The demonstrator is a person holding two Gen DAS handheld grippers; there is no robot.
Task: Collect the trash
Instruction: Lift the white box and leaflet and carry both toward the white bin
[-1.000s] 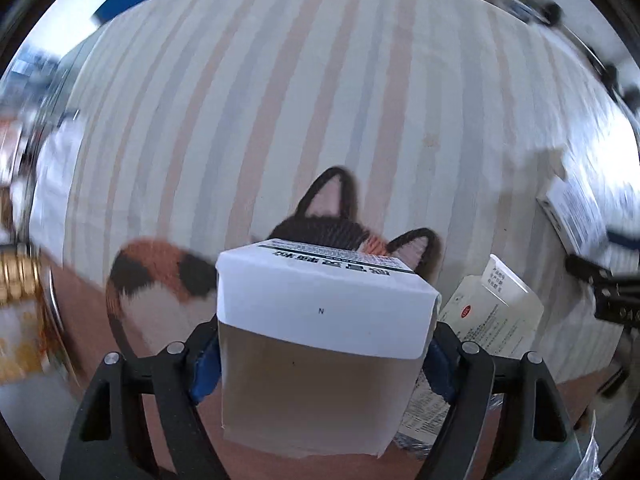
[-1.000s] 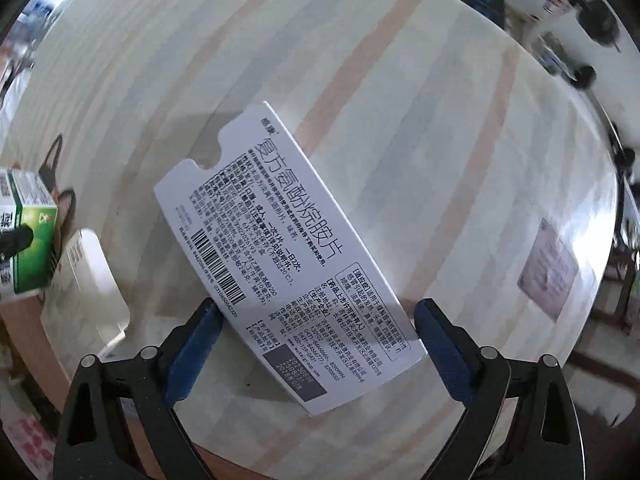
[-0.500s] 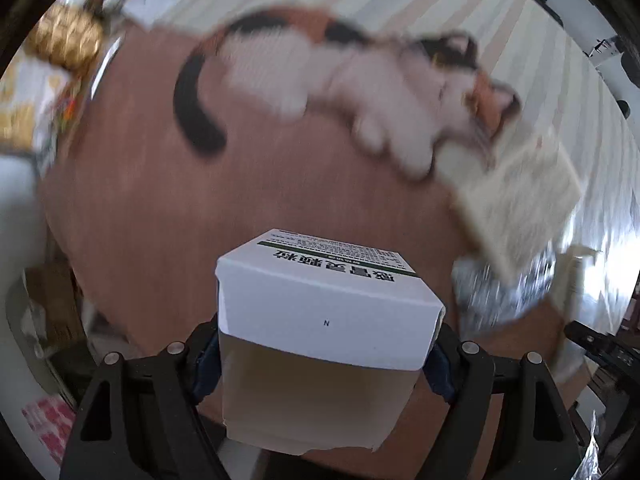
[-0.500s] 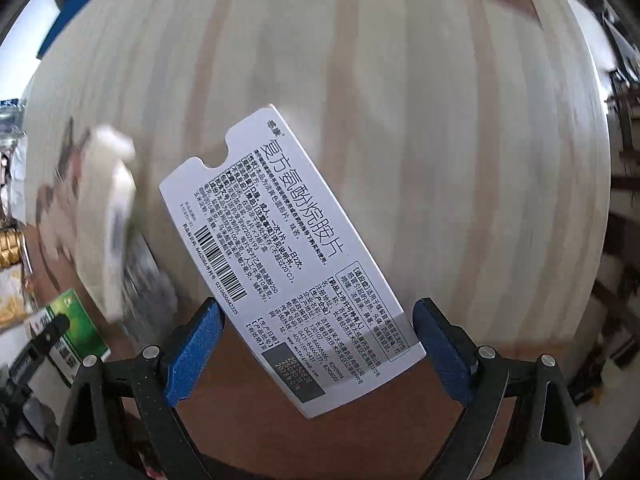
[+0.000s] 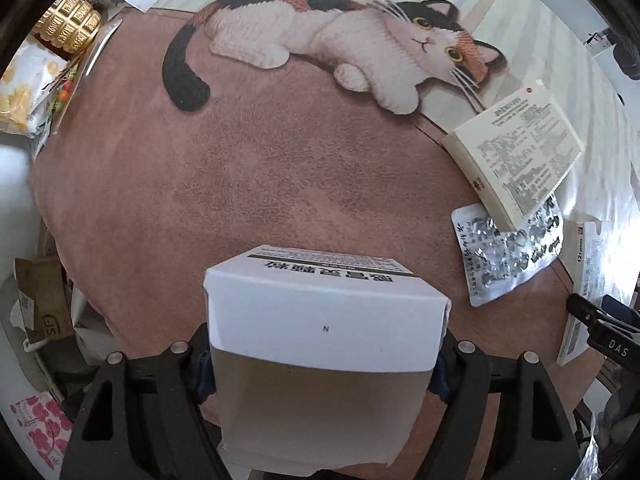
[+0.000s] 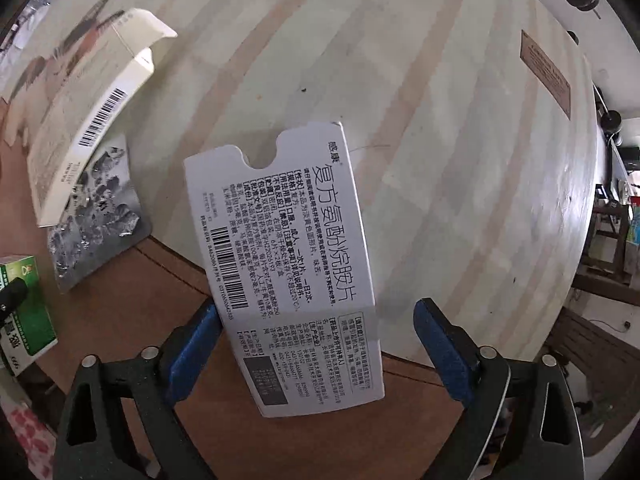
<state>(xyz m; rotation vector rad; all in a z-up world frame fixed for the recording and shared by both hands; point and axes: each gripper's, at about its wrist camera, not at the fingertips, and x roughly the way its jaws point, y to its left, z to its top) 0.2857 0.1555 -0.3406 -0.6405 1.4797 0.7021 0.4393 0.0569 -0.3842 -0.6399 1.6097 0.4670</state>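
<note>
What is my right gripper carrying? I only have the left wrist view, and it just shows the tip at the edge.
Observer: A flattened white carton, printed with black text and a barcode, sits between the right gripper's blue pads.
Operator: Is it clamped tight?
Observer: I cannot tell. There is a visible gap between the carton and the pad on the picture's right.
Operator: The box in my left gripper looks white. Any other colour?
Observer: Yes, the right wrist view shows a green printed face.
</note>
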